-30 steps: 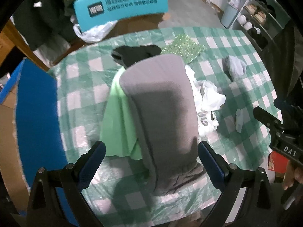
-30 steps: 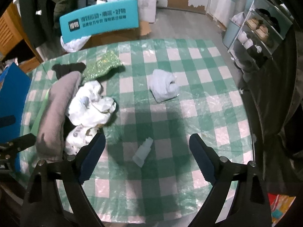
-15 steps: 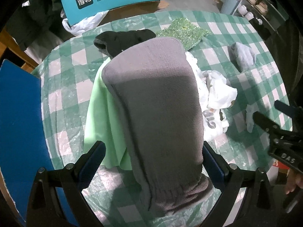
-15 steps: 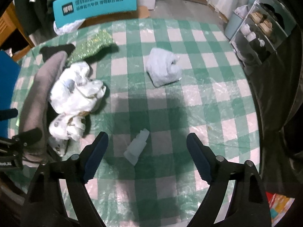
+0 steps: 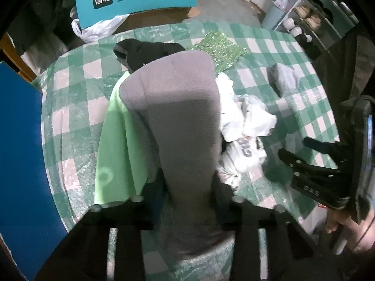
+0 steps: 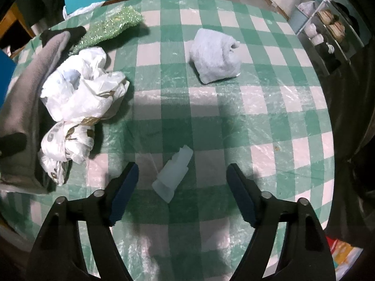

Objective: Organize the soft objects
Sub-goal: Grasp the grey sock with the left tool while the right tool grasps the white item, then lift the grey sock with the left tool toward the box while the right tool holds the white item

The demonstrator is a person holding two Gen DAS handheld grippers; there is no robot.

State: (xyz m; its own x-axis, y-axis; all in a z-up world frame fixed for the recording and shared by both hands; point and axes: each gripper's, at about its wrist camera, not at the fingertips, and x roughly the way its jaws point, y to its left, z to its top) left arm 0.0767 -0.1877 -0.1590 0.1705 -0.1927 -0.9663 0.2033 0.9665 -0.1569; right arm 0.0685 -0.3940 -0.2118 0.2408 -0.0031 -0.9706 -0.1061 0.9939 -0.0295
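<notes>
Left wrist view: the left claw (image 5: 187, 196) points steeply down, its jaws closing narrow on the near end of a long grey fleece cloth (image 5: 178, 121), both pads pressed to its sides. The cloth runs away across the round counter (image 5: 70, 107), which has a green and white checked cover, lying over a light green cloth (image 5: 114, 140) near the counter's left edge, where a blue board (image 5: 18, 145) stands. A black cloth (image 5: 145, 51) and a glittery green cloth (image 5: 218, 49) lie beyond; crumpled white bags (image 5: 243, 126) touch the grey cloth's right side. Right wrist view: the right claw (image 6: 182, 189) is fairly wide and closing, its pads either side of a small pale piece (image 6: 173, 175) without touching it. Open cover stretches to the right rim, with a folded white towel (image 6: 215, 56) well apart farther back.
</notes>
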